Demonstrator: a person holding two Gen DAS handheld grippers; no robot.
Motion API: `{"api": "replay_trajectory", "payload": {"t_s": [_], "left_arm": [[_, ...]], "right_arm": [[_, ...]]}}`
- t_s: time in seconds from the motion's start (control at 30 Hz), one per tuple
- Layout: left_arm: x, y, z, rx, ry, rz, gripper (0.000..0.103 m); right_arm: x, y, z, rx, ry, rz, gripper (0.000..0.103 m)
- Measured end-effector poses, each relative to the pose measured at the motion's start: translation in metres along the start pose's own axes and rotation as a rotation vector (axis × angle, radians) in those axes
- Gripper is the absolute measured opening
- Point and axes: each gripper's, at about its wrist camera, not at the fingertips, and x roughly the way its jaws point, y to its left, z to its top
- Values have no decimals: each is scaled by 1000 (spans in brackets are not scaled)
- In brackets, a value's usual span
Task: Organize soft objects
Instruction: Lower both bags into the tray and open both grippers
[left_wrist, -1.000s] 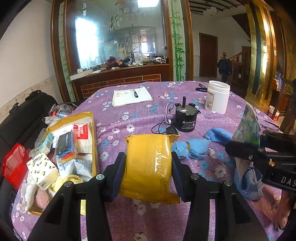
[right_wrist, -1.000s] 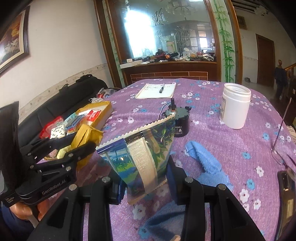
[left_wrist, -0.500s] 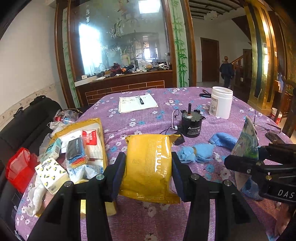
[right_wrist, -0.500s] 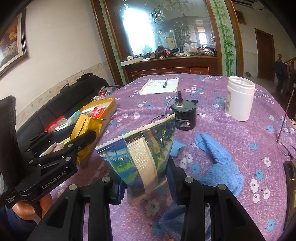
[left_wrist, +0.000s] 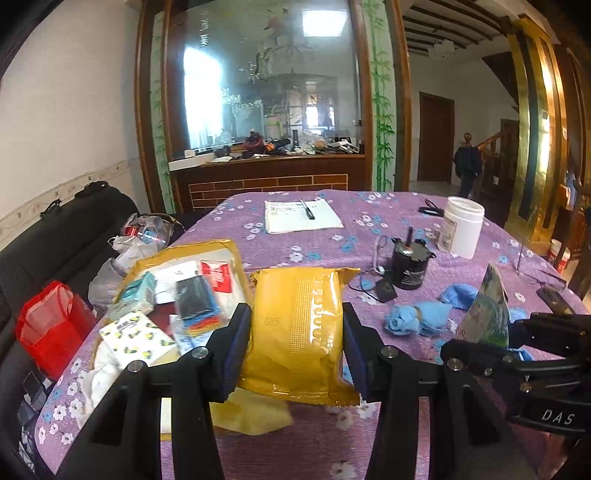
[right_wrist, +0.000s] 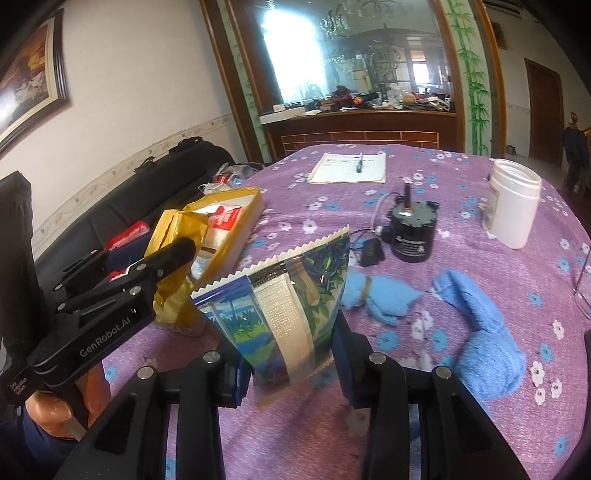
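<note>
Left claw (left_wrist: 295, 332) clamps the yellow foil packet (left_wrist: 299, 332) upright between its pads, just right of the open yellow box (left_wrist: 236, 254). Right claw (right_wrist: 291, 347) pinches a leaf-print pouch (right_wrist: 284, 314), blue cloths (right_wrist: 484, 332) lying beyond its right finger.

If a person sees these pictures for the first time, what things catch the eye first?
First the yellow packet, clamped between the left gripper fingers above the purple flowered tablecloth. Next the leaf-printed pouch, held by the right gripper. Left of them lies a yellow box full of small packs.
</note>
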Motion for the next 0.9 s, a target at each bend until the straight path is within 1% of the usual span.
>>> {"api": "replay_trajectory", "payload": {"t_s": [0.1, 0.27, 0.47, 0.57, 0.7, 0.8, 0.9], "left_arm": [[-2, 16, 2, -32, -11, 23, 47], [-3, 59, 3, -112, -17, 78, 47], [9, 108, -9, -213, 25, 130, 47], [17, 122, -17, -248, 46, 130, 47], [26, 128, -19, -263, 46, 119, 47], [33, 131, -17, -270, 55, 102, 47], [40, 133, -15, -270, 56, 97, 47]], "right_arm": [[5, 10, 8, -12, 5, 18, 42], [19, 33, 28, -27, 25, 57, 42], [46, 66, 63, -42, 39, 98, 42], [68, 81, 86, -21, 66, 135, 42], [112, 104, 118, -9, 116, 162, 42], [146, 117, 132, -12, 148, 153, 42], [183, 127, 144, -4, 198, 135, 42]]}}
